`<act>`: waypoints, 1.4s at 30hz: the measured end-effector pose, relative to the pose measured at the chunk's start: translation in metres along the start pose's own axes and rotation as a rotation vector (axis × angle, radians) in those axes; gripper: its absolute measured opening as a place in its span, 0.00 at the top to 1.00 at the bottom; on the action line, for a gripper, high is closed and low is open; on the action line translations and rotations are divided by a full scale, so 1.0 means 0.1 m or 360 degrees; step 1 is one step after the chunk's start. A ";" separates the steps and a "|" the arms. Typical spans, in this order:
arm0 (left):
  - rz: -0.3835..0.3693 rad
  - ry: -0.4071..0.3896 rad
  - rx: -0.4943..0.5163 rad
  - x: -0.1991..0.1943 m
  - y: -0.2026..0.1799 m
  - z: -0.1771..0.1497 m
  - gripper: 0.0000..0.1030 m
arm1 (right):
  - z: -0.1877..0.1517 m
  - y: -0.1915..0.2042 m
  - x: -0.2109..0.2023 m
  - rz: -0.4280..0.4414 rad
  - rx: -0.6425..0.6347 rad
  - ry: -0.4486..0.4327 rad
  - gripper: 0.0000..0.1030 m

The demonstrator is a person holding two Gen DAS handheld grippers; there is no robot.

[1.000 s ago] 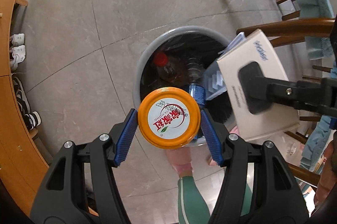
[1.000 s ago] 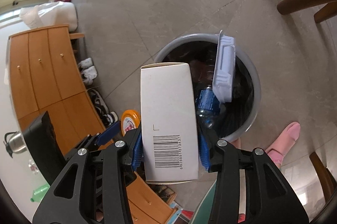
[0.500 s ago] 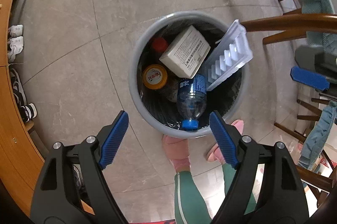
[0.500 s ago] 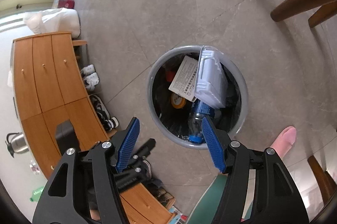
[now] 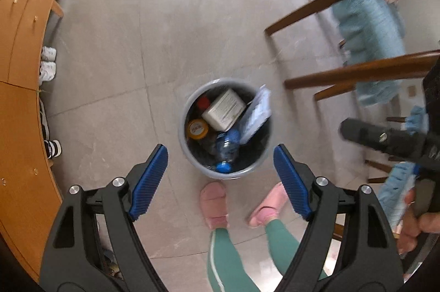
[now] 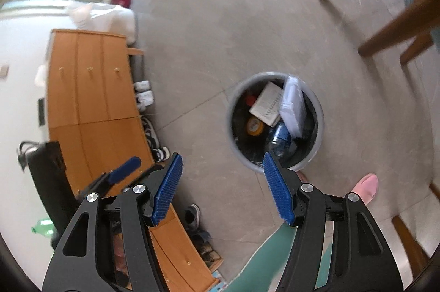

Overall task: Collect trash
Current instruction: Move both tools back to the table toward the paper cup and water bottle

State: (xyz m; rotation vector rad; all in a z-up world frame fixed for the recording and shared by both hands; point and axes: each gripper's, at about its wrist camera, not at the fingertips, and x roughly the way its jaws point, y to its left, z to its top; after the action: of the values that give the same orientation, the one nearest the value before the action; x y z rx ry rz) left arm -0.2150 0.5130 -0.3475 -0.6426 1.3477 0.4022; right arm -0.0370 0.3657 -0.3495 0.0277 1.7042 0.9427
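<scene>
Trash sits piled in the grey bin [image 5: 192,154] on the floor, and with our left gripper [image 5: 220,176] wide and right gripper [image 6: 222,187] part-open, both empty, we worry the plastic tray [image 5: 255,113] leaning over the rim could tip out.

bright daylight, floor [image 5: 192,30] glare, fisheye warp, blurred edges
</scene>
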 end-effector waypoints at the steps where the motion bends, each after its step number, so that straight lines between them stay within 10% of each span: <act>1: 0.0015 -0.0012 0.0007 -0.16 -0.03 0.03 0.26 | -0.03 0.08 -0.10 0.0015 -0.0016 -0.0018 0.39; 16: -0.0009 -0.0361 0.0426 -2.09 -1.27 0.45 0.16 | -0.46 0.58 -2.40 0.0077 -0.0092 -0.0494 0.39; 30: -0.0344 -0.0370 0.1129 -2.49 -3.55 0.20 0.16 | -1.68 -1.09 -4.13 -0.0176 0.0654 -0.0982 0.33; 42: -0.0381 -0.0234 0.1616 -2.37 -5.32 -0.25 0.08 | -2.81 -2.33 -5.00 -0.0413 0.1266 -0.1275 0.19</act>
State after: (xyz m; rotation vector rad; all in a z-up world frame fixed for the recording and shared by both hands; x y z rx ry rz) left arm 0.0468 0.1120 -0.0149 0.0833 1.1289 -0.4241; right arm 0.0164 -0.1850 -0.0718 0.6116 1.1734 -0.0224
